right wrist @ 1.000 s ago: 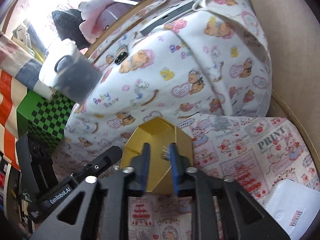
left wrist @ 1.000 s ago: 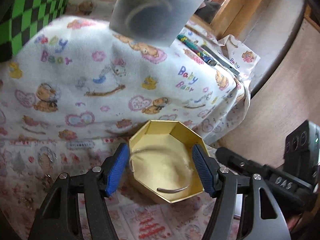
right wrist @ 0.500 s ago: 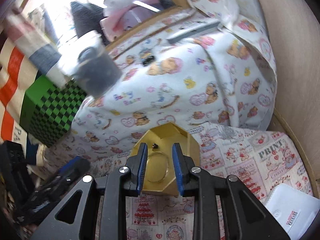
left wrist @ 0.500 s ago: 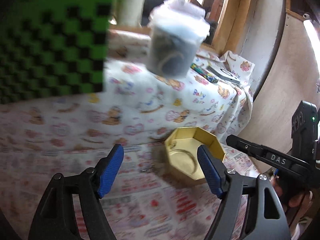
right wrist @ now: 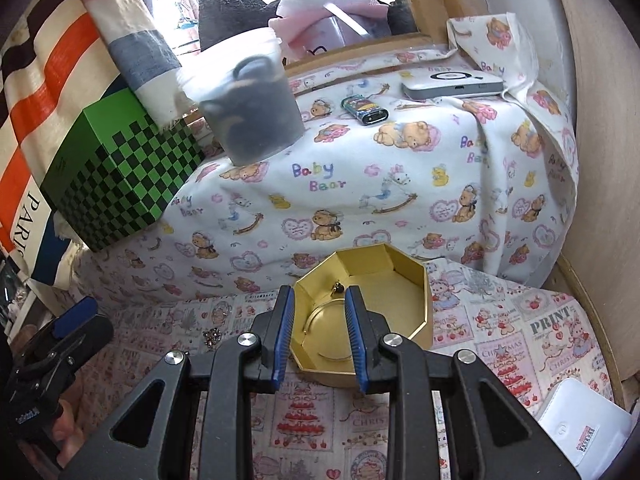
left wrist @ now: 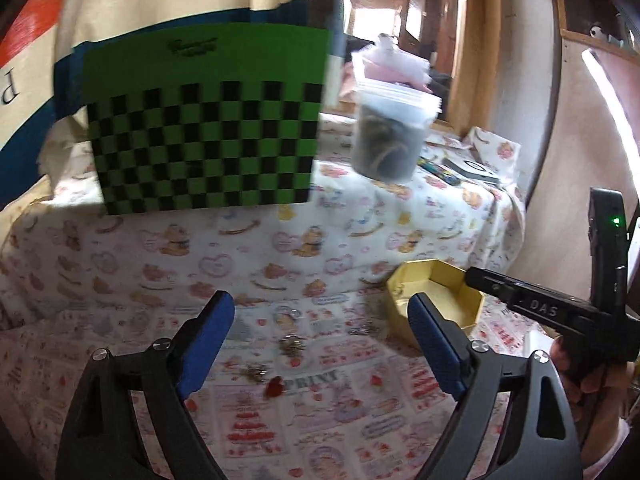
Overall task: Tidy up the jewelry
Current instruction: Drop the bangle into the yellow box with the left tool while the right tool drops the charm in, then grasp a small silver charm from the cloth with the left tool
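Glossy gold box (right wrist: 404, 276); printed cloth cover (right wrist: 400, 184); translucent plastic tub (right wrist: 256, 112).

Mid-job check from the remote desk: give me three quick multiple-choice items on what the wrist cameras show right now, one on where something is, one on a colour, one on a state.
1. Where does the thin bangle lie?
A. inside the gold octagonal box
B. on the green checkered box
C. in the clear plastic cup

2. What colour are the pads on the left gripper?
A. red
B. blue
C. yellow

3. How do the left gripper's jaws stand?
A. clamped on the gold box
B. shut on a loose piece
C. wide apart with nothing between them

Answers: 1 A, the right wrist view shows the bangle curving along the box floor. 2 B, both pads show blue in the left wrist view. 3 C, they have just been opening and only the printed cloth and loose jewelry pieces show through the gap.
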Available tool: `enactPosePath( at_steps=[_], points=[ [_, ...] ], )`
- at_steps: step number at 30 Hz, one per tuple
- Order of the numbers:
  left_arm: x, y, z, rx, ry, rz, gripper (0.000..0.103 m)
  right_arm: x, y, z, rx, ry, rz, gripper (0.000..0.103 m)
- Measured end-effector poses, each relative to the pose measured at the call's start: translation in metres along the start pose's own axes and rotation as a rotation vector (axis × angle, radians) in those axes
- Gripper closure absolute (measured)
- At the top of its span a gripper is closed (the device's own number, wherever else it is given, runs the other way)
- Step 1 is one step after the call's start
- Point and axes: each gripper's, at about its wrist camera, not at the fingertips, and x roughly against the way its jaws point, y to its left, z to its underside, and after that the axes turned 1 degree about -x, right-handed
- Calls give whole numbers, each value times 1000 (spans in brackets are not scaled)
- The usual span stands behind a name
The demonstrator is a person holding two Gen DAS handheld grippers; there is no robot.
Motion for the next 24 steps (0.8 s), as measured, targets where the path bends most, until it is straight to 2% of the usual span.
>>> enactPosePath(
  at_steps=[3, 7, 10, 13, 17, 24],
  points=[
    [3, 8, 3, -5, -21, -42, 10, 1, 3, 1, 17, -20, 13, 57],
    [4, 17, 6, -13, -39, -91, 5, 4, 7, 1, 41, -48, 26, 52],
    [5, 24, 10, -11, -57, -109, 3, 7, 8, 1, 44, -69, 23, 41],
    [4, 29, 16, -17, -76, -137, 1, 8, 11, 3, 57, -87, 31, 35],
    [-3, 35, 23, -24, -61, -164, 1, 6, 14, 4, 83, -91, 52, 35],
    [-19, 55, 32, 48, -12, -159, 1, 0, 17, 7, 99, -80, 59, 31]
  ],
)
